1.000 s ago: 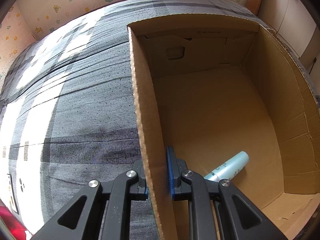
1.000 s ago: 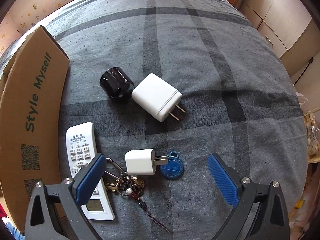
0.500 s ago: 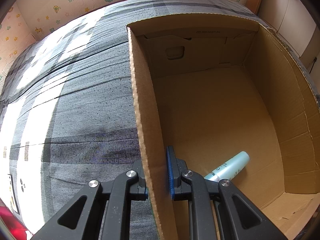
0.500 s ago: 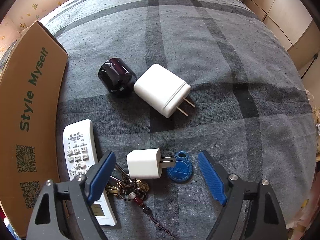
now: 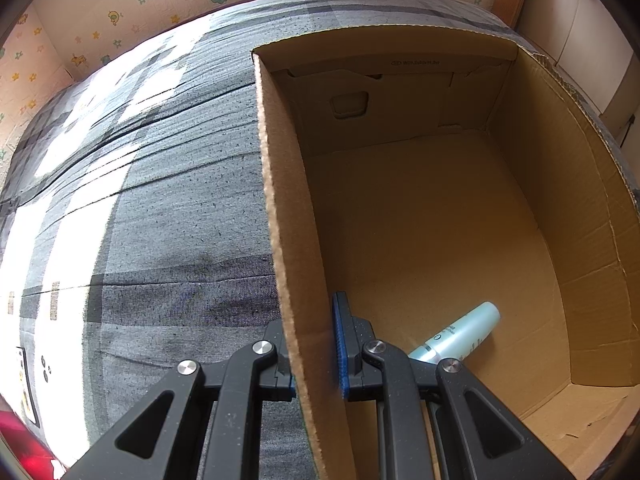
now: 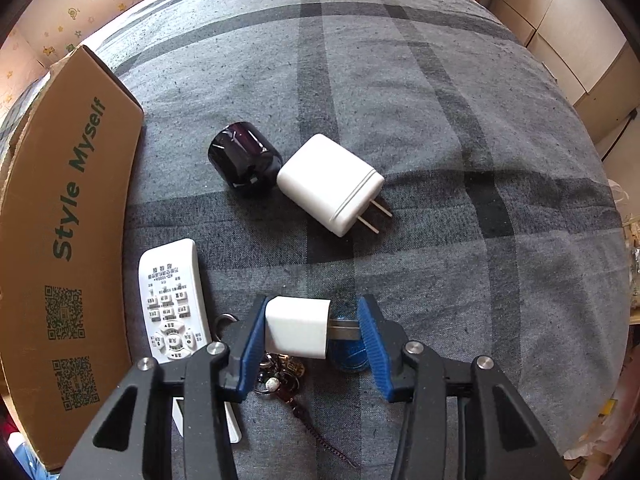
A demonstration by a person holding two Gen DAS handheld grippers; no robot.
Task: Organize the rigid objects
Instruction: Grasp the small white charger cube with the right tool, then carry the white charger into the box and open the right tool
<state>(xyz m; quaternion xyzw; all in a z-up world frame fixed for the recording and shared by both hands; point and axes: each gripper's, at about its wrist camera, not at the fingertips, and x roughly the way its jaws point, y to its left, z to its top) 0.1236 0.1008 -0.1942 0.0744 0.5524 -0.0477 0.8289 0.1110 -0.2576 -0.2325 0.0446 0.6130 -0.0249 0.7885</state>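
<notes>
Right claw (image 6: 312, 336) straddles charger (image 6: 298, 332) — keys (image 6: 280, 376) beneath

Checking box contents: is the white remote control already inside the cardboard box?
No, the white remote control lies on the grey plaid bedcover beside the cardboard box, outside its wall.

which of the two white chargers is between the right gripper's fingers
The smaller white charger, lying sideways between the right gripper pads, beside the keys. The larger white charger lies farther off, against the black cylinder.
</notes>
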